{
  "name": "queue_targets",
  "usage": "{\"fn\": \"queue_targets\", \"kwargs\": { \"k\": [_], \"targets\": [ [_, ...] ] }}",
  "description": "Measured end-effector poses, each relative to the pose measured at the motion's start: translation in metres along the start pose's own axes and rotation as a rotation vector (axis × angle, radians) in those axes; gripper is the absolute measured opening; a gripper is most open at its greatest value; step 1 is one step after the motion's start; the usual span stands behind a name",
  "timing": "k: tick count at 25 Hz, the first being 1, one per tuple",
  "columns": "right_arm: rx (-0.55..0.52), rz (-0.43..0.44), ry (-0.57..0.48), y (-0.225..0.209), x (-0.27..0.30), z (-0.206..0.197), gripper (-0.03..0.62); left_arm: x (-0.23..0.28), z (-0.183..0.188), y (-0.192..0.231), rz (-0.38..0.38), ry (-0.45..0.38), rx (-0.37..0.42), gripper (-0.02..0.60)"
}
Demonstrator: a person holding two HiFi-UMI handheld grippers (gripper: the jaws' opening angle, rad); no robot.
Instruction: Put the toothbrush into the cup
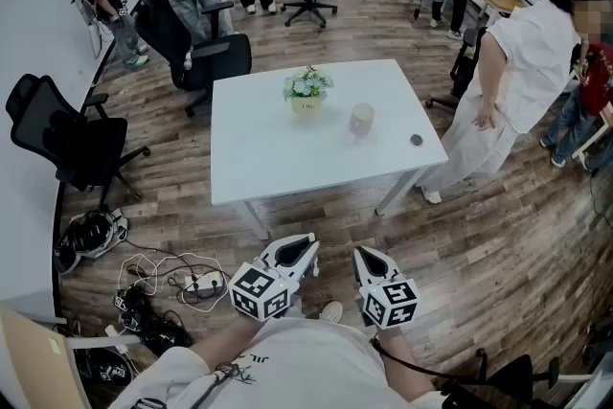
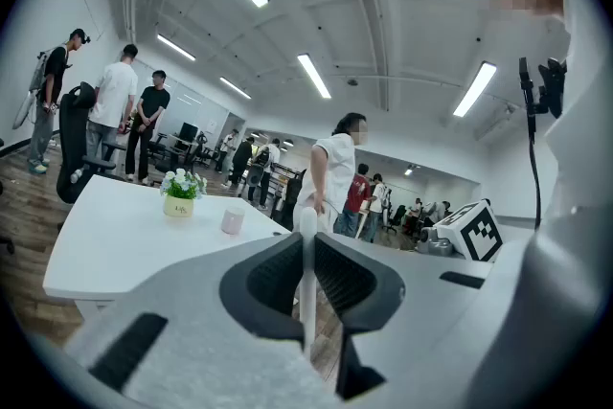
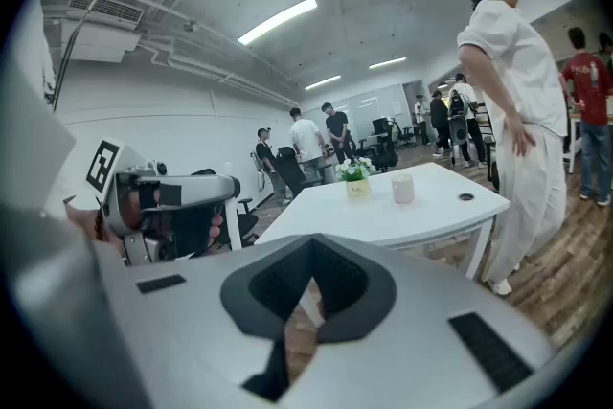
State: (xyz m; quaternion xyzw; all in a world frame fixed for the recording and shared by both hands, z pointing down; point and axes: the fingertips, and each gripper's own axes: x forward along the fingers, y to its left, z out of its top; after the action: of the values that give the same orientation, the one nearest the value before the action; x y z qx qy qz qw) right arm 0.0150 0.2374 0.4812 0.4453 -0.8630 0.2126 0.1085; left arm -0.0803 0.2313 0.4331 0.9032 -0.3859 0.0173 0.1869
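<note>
A pale cup (image 1: 361, 120) stands on the white table (image 1: 278, 163), right of a small flower pot (image 1: 306, 93); the left gripper view also shows the cup (image 2: 233, 221), and so does the right gripper view (image 3: 403, 189). My left gripper (image 1: 306, 246) hovers over the floor, short of the table's near edge. It is shut on a white toothbrush (image 2: 306, 254), which stands upright between the jaws. My right gripper (image 1: 363, 254) hangs beside it, shut with nothing in it; its tips meet in its own view (image 3: 311, 242).
A person in white (image 1: 517, 81) stands at the table's right side. A small dark disc (image 1: 416, 140) lies near the table's right corner. Office chairs (image 1: 206, 53) (image 1: 67, 139) stand left of and behind the table. Cables and a power strip (image 1: 182, 283) lie on the floor at left.
</note>
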Motion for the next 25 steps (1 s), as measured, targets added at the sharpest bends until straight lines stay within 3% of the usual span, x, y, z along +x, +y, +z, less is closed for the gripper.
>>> {"fn": "queue_targets", "kwargs": {
  "k": [15, 25],
  "targets": [
    [-0.004, 0.044, -0.035, 0.013, 0.004, 0.004, 0.018, -0.009, -0.002, 0.001, 0.015, -0.010, -0.016, 0.046],
    [0.008, 0.005, -0.029, 0.010, 0.008, 0.001, 0.018, -0.011, 0.000, 0.009, 0.008, -0.013, -0.012, 0.046]
  ]
}}
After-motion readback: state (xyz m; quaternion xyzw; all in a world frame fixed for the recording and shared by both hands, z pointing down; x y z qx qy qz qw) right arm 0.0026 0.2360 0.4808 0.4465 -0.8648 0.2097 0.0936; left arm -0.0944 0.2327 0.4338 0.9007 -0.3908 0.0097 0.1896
